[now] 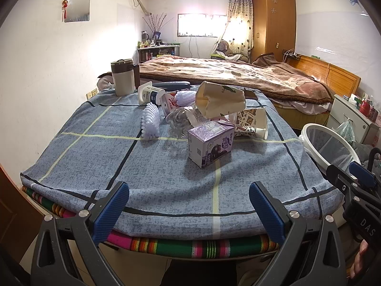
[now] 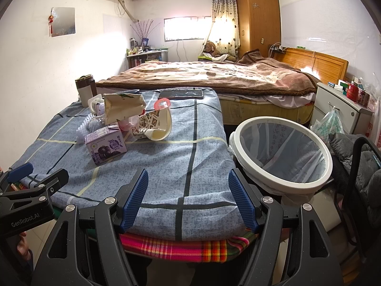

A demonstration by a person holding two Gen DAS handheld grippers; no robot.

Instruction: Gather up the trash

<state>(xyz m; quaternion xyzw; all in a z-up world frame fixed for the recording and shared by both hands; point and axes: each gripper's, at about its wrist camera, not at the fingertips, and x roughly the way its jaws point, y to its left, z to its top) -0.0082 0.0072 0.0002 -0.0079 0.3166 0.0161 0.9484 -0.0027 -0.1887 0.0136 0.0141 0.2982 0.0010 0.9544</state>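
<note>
A heap of trash lies mid-table on the blue checked cloth (image 1: 95,162): a purple milk carton (image 1: 209,144) (image 2: 106,146) nearest me, a beige paper bag (image 1: 220,100) (image 2: 123,107), a patterned paper cup (image 1: 252,122) (image 2: 157,125) on its side, a crumpled clear bottle (image 1: 181,121), a red-and-white carton (image 1: 170,102), white foam nets (image 1: 150,125) and a yogurt cup (image 1: 148,94). A white-rimmed lined trash bin (image 2: 283,152) (image 1: 328,145) stands right of the table. My left gripper (image 1: 189,209) hangs open at the front edge. My right gripper (image 2: 188,200) is open too, near the front right corner.
A beige thermos (image 1: 122,77) stands at the table's far left and a phone (image 2: 181,94) lies at its far edge. Behind is a bed (image 2: 214,76) with a brown blanket. A white nightstand (image 2: 338,104) and a dark jacket (image 2: 352,147) are at the right.
</note>
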